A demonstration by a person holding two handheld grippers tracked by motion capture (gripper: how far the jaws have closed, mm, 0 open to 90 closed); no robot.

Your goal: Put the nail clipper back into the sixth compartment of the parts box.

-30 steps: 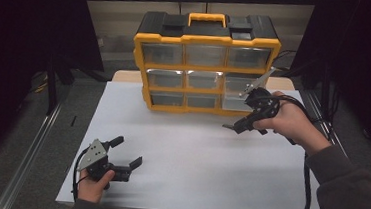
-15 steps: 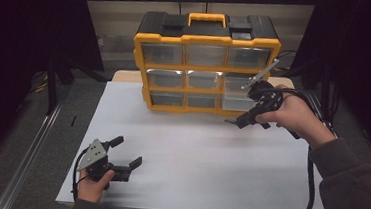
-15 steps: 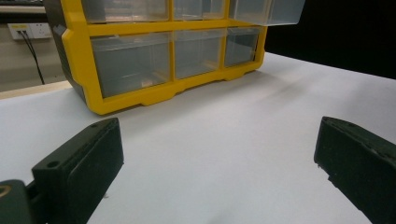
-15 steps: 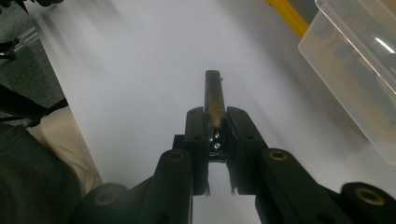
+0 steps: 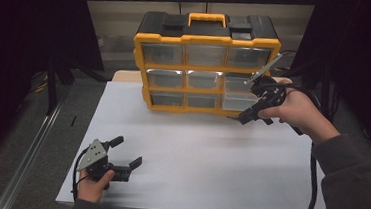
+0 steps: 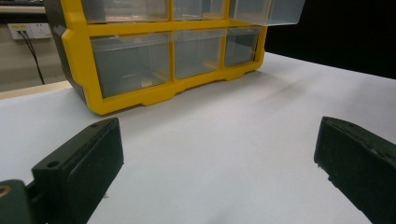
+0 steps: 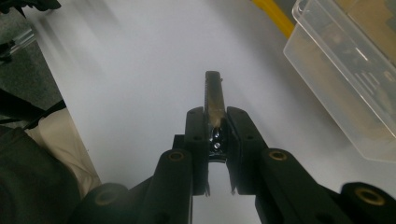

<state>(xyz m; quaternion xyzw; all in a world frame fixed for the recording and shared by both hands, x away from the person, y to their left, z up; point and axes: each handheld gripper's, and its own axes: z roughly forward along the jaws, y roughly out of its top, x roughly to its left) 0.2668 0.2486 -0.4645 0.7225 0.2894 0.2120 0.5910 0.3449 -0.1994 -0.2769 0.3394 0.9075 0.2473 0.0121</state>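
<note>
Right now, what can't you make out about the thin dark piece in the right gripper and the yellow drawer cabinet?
- Thin dark flat piece: right gripper covers its near end in the right gripper view; too small in the high view to identify.
- Yellow and black drawer cabinet: drawer contents blurred behind cloudy fronts; top cut off in the left gripper view.

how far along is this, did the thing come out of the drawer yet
Done: a clear drawer at the yellow organizer stands pulled out. In hand: the right gripper is shut on a thin dark object over the white table. Left: placing it; the left gripper waits open.
</note>
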